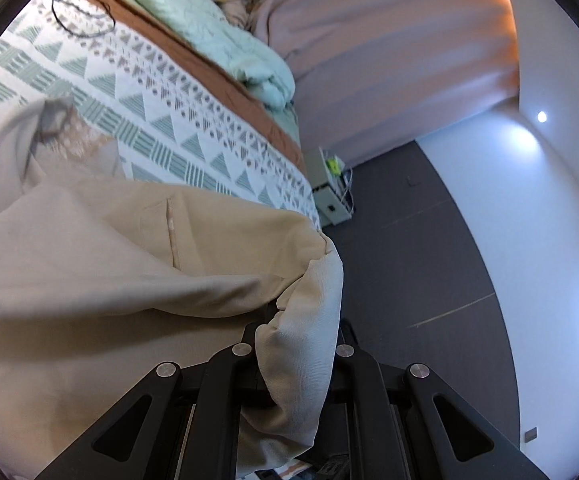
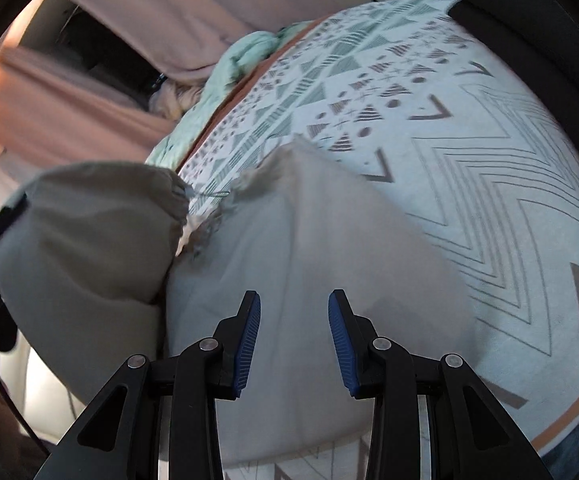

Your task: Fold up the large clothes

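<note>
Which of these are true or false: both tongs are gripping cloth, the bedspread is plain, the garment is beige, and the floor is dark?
1. Both tongs grip cloth. False: the left tongs pinch the beige garment, but the right tongs are open above it, holding nothing.
2. The bedspread is plain. False: it has triangles and zigzag lines.
3. The garment is beige. True.
4. The floor is dark. True.
5. A mint-green quilt lies on the bed. True.
</note>
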Available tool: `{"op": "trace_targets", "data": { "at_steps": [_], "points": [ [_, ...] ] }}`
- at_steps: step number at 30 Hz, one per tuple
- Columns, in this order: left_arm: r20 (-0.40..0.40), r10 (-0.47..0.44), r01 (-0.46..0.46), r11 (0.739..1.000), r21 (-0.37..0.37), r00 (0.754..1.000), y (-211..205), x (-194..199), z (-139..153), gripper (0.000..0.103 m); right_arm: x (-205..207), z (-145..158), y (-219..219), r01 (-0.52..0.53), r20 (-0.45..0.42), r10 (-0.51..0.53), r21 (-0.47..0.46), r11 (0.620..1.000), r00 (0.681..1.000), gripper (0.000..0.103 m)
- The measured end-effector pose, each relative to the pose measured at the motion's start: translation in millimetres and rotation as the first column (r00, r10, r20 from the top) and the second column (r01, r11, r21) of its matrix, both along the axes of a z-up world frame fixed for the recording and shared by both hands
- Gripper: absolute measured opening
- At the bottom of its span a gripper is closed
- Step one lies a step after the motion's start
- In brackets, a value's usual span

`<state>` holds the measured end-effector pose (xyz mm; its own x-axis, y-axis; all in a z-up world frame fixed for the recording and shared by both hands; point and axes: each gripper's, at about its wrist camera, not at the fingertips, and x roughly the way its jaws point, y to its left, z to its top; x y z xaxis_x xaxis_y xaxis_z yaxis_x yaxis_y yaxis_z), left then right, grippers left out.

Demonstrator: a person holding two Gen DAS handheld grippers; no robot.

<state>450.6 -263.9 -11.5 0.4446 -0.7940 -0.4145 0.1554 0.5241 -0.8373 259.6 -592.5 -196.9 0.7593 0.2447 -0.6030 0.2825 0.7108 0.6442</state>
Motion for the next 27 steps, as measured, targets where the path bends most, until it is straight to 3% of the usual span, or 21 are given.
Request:
{"op": "trace_targets", "data": {
  "at_steps": [8, 14, 16, 18, 21, 27],
  "points": [
    [-0.036, -0.119, 0.121, 0.991, 0.057, 0.992, -56, -17, -36, 0.009, -14, -3, -31, 0.101, 0.001, -0.101, 0.018, 0.995, 0.995, 0.037],
    [-0.114, -0.244, 0.257, 0.959, 0.122, 0.963, -83, -30, -63, 0.011, -21, -7, -44, 0.133, -0.009, -0.133, 0.050, 0.990, 0.991, 0.037],
    [-0.150, -0.262, 0.284, 0.946, 0.154, 0.953, -86, -35, -70, 0.019, -21, -8, -45, 0.138, -0.013, -0.138, 0.055, 0.989, 0.990, 0.037],
    [-0.163, -0.297, 0.321, 0.937, 0.141, 0.941, -84, -39, -72, 0.050, -22, -8, -46, 0.134, -0.012, -0.133, 0.052, 0.990, 0.991, 0.037],
    [-0.118, -0.281, 0.294, 0.949, 0.116, 0.952, -65, -48, -62, 0.082, -20, -7, -44, 0.120, -0.008, -0.120, 0.043, 0.992, 0.993, 0.037],
    [-0.031, -0.207, 0.210, 0.966, 0.153, 0.978, -5, -59, -41, 0.086, -17, -6, -40, 0.095, 0.022, -0.096, 0.034, 0.995, 0.995, 0.037]
  ]
}}
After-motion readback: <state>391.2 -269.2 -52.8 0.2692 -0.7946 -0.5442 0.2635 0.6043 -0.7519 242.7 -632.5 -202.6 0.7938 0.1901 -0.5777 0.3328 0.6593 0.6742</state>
